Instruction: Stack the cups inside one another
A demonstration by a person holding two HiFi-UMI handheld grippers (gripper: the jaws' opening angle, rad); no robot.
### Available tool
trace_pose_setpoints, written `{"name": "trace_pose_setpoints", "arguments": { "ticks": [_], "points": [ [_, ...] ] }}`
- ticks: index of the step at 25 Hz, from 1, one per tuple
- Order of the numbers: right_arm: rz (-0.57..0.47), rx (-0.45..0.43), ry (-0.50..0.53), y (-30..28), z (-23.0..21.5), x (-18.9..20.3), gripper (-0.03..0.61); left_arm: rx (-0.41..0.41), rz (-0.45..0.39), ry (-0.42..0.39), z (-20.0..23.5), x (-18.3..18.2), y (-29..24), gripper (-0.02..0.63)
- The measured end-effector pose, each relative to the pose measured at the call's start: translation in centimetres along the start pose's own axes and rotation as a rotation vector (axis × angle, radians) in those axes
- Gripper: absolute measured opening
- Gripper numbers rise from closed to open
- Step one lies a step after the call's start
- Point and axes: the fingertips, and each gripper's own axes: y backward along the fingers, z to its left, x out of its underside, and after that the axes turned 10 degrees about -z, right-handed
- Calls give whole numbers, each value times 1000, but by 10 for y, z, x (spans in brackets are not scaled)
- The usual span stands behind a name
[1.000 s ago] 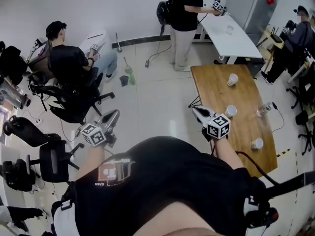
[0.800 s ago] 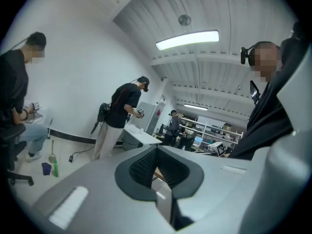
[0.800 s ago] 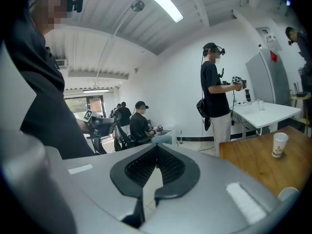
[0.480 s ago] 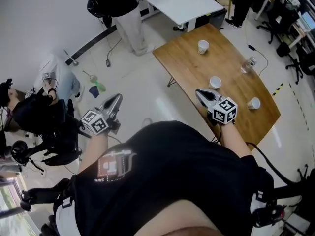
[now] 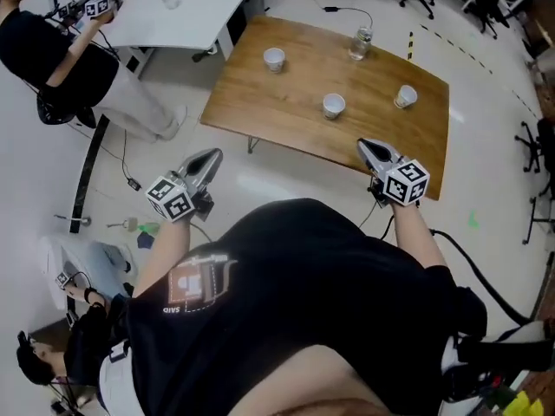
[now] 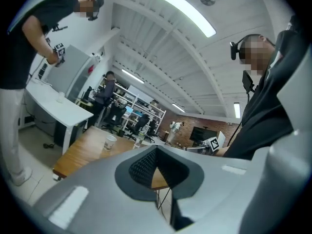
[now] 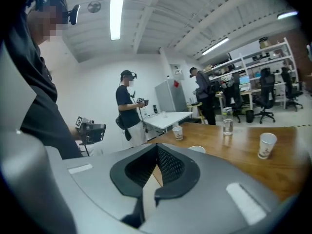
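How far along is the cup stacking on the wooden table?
Nothing done yet: the left cup, middle cup and right cup stand apart on the wooden table. Nothing is in hand: left gripper and right gripper are shut and empty. All the stacking is left.

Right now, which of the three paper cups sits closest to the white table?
The cup by the wooden table's far-left corner; the middle cup and right-hand cup stand farther from the white table.
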Motion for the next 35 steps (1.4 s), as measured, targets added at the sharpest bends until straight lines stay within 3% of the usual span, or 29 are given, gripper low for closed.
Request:
{"name": "trace_pose_setpoints", "arguments": {
  "ticks": [9, 22, 27, 35],
  "points": [
    [-113, 281, -40, 103, -77, -8, 15, 172, 74, 24, -24, 12, -126, 2],
    [-114, 263, -59, 116, -159, -7, 29, 182, 109, 3, -48, 26, -231, 2],
    [-110, 315, -45, 90, -162, -10, 43, 245, 110, 15, -15, 25, -247, 2],
    [-129, 450, -65, 35, -140, -26, 14, 381, 159, 27, 50, 12, -244, 2]
  ]
}}
